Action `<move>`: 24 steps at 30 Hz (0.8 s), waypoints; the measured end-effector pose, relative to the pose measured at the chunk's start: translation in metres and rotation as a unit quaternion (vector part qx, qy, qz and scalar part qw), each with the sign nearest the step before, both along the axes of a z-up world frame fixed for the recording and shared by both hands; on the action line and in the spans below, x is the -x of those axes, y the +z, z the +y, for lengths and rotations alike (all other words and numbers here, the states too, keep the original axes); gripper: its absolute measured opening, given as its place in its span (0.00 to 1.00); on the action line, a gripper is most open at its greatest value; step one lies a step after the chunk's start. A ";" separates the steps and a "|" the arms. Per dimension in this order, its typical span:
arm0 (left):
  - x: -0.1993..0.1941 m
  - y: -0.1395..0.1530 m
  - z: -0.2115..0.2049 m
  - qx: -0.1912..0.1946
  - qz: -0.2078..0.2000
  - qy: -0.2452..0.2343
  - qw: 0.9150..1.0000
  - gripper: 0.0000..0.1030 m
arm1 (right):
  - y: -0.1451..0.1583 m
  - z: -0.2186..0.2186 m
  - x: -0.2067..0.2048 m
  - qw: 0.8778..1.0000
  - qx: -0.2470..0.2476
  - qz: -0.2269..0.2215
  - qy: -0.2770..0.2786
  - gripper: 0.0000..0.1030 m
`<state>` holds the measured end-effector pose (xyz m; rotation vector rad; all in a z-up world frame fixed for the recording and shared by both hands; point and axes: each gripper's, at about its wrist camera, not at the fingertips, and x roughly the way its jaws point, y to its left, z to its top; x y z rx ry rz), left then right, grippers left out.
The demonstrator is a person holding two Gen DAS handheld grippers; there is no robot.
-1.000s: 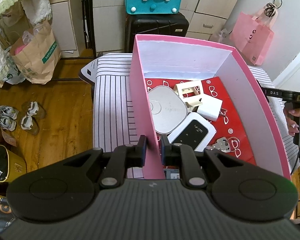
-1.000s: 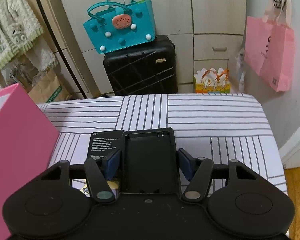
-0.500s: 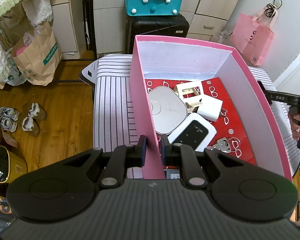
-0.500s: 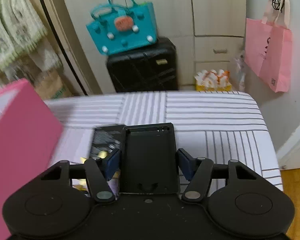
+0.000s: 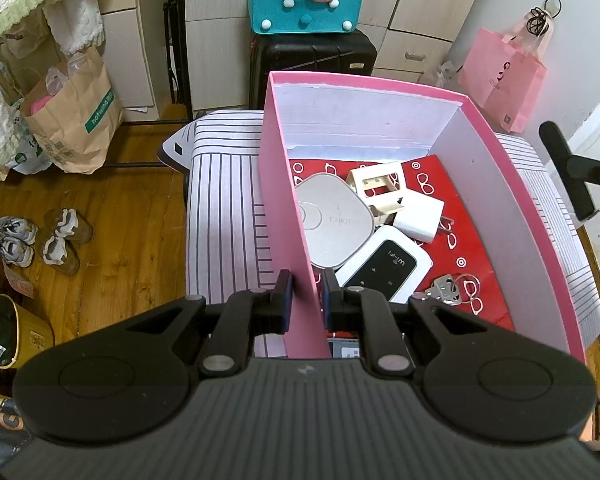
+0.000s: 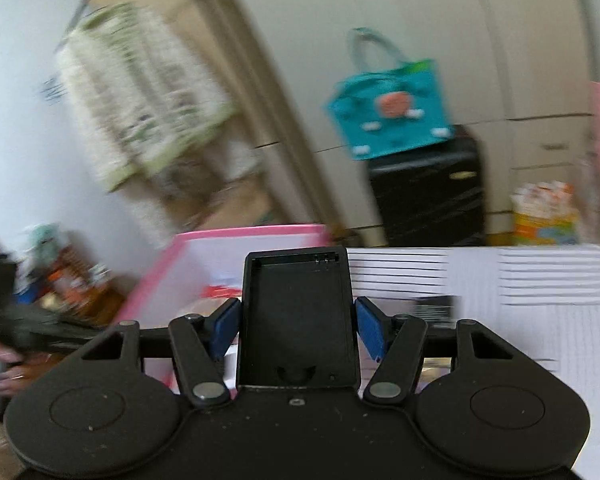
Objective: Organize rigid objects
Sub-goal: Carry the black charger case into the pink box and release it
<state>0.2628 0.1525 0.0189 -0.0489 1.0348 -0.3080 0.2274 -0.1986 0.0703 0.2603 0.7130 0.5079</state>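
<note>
Inside the pink box (image 5: 284, 184), several rigid things are already lying on its red patterned floor: a rounded grey-white device (image 5: 332, 220), a white Wi-Fi router (image 5: 384, 268), a white plug adapter (image 5: 418, 218), a cream plastic bracket (image 5: 376, 184) and a bunch of keys (image 5: 444, 292). That much of the sorting is looking done. The box is sitting on the striped worktop (image 5: 220, 200).

The left gripper (image 5: 305, 300) is pinching the near side wall of the box, its jaws nearly closed with one finger on either side of the thin pink panel, apparently steadying the box.

The right gripper (image 6: 298, 320) is gripping a black battery-holder shell (image 6: 298, 312), jaws set wide against its two long sides and the hollow face turned toward the camera. The right wrist view is smeared with motion, yet the box rim (image 6: 252, 232) is showing just beyond the shell, so this piece is probably heading there and is not yet inside.

Out on the stripes, a flat dark item (image 6: 436, 308) is lying beside the box, too blurred to name; it is likely waiting its turn. Releasing the shell and collecting that item appear to be what remains.
</note>
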 end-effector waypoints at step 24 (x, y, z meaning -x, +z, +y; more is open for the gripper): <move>0.003 -0.003 0.001 0.005 -0.006 -0.004 1.000 0.13 | -0.049 0.183 -0.058 0.965 0.196 0.076 0.157 0.65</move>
